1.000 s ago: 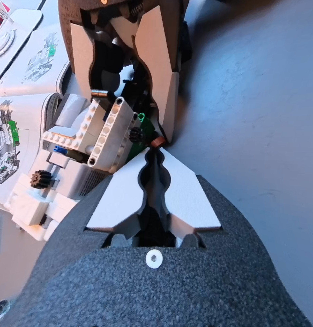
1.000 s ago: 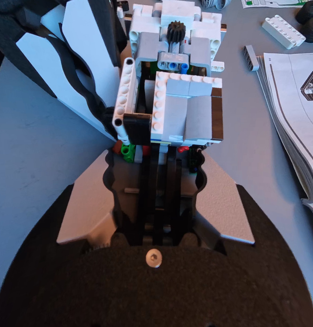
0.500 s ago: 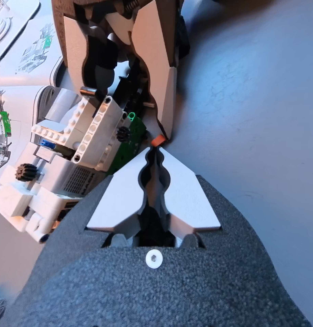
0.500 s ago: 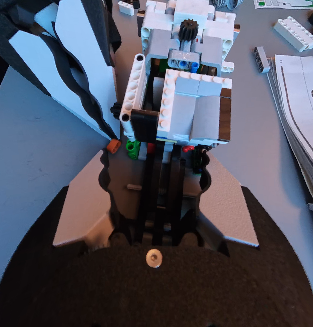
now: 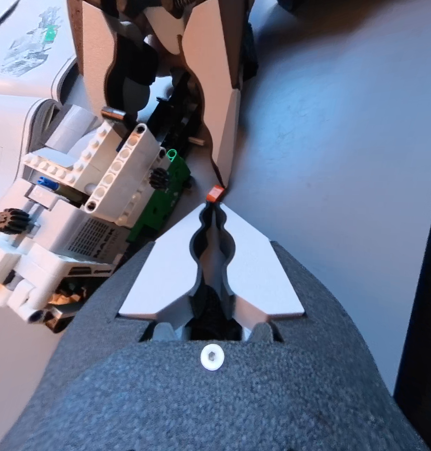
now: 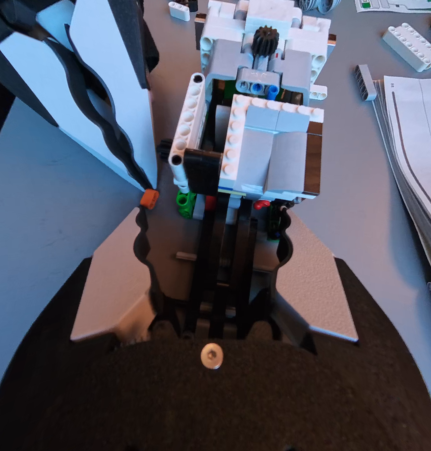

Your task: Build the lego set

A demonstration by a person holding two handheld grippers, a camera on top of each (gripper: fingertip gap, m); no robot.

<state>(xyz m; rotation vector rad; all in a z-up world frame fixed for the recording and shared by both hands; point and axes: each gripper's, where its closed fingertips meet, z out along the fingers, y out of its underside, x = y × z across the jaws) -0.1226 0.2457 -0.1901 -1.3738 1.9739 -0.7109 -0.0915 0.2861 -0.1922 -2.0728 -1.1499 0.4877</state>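
Observation:
The white and grey lego model (image 6: 258, 136) lies on the grey table, with a black gear (image 6: 265, 41) on top and green parts (image 6: 185, 202) at its near end. My right gripper (image 6: 210, 214) has its jaws wide apart around the model's black rear frame (image 6: 234, 256); its right finger (image 6: 307, 280) touches the model's side. My left gripper (image 5: 213, 205) is shut on a small orange piece (image 5: 215, 194) at its tips. The piece hangs just left of the green parts in the right wrist view (image 6: 149, 198), apart from them. The model also shows in the left wrist view (image 5: 87, 195).
An open instruction booklet (image 6: 414, 158) lies right of the model. A long white brick (image 6: 414, 48), a grey beam (image 6: 364, 81) and a small white beam (image 6: 179, 9) lie beyond. The table's dark edge (image 5: 417, 268) runs along the right of the left wrist view. My right gripper's tips are some 10 cm from the black gear (image 6: 265, 41).
The orange piece in my left gripper has drawn a little away from the model's green end. The right gripper's jaws stay the same width around the model.

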